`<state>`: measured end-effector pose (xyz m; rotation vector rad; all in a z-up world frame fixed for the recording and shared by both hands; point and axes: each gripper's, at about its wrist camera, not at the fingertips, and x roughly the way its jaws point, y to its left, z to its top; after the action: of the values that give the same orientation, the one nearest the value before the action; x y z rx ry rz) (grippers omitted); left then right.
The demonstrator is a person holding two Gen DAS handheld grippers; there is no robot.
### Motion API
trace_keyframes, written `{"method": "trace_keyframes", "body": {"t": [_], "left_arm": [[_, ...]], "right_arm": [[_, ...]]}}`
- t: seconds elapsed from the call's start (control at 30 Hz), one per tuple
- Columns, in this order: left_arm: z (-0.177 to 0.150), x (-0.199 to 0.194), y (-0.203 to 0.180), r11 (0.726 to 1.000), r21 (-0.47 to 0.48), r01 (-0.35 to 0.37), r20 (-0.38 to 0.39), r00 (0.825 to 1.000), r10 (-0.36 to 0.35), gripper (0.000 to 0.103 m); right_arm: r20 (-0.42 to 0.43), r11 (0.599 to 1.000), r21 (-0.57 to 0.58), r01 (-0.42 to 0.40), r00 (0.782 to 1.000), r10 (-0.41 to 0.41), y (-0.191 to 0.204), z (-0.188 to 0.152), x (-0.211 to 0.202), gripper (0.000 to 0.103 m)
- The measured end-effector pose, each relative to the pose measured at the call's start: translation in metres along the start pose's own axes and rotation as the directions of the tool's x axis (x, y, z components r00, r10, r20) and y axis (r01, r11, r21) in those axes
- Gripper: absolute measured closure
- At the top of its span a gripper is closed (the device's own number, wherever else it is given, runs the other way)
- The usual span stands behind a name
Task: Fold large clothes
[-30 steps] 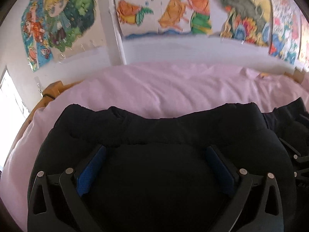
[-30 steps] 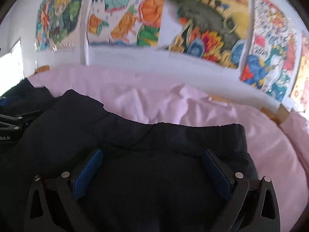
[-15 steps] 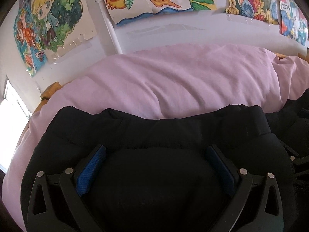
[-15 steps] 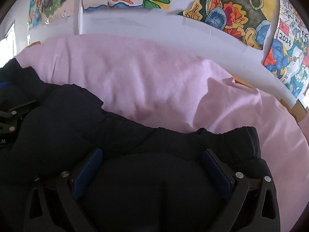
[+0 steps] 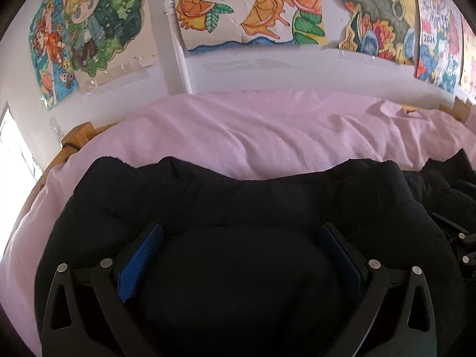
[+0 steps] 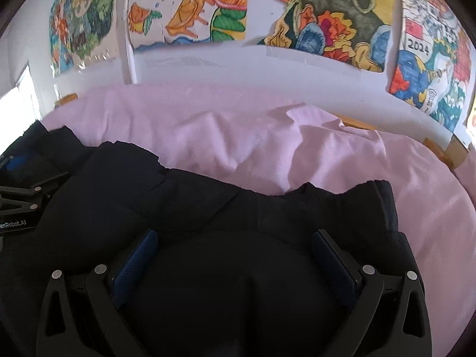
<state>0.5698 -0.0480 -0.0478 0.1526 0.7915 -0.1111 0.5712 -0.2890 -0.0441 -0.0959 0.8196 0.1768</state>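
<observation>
Left wrist: one black jacket [image 5: 238,196], two tongs spread wide.

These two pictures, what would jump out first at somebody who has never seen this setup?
Probably the bulky black garment, bunched between each gripper's wide-set blue-padded fingers and filling the lower half of both views. Behind it spreads a rumpled pink bedsheet. Above that, bright hand-coloured drawings are taped along the white wall, with orange slices in the middle and a cartoon child at the left.
</observation>
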Motion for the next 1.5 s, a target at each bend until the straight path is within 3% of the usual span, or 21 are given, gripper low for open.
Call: {"method": "trace_keyframes", "body": {"t": [0.2,0.63,0.87,1.07,1.3,1.5], "left_arm": [[-0.002,-0.032,0.007,0.999,-0.047,0.007,0.015,1.0,-0.006,0.001],[-0.007,-0.09,0.002,1.0,-0.01,0.009,0.097,0.995,-0.008,0.001],[-0.01,-0.112,0.01,0.998,-0.026,0.063,0.099,0.993,-0.06,0.001],[-0.014,-0.124,0.029,0.987,-0.09,0.132,0.073,0.989,-0.125,0.001],[-0.021,-0.129,0.061,0.986,-0.11,0.129,0.056,0.991,-0.123,0.001],[-0.04,-0.128,0.098,0.991,-0.079,0.104,0.02,0.995,-0.103,0.001]], "right_arm": [[0.047,1.0,0.012,-0.015,0.999,0.014,-0.008,-0.003,-0.027,0.0],[0.164,0.999,-0.044,-0.009,0.986,0.016,-0.007,-0.001,-0.092,0.0],[0.172,0.996,-0.027,-0.081,0.981,0.085,-0.016,-0.002,-0.123,0.0],[0.176,0.977,0.112,-0.182,0.971,0.161,-0.055,0.001,-0.148,0.0],[0.123,0.933,0.261,-0.247,0.967,0.221,-0.1,-0.006,-0.147,0.0],[0.026,0.93,0.286,-0.23,0.972,0.232,-0.124,-0.029,-0.131,0.0]]}}
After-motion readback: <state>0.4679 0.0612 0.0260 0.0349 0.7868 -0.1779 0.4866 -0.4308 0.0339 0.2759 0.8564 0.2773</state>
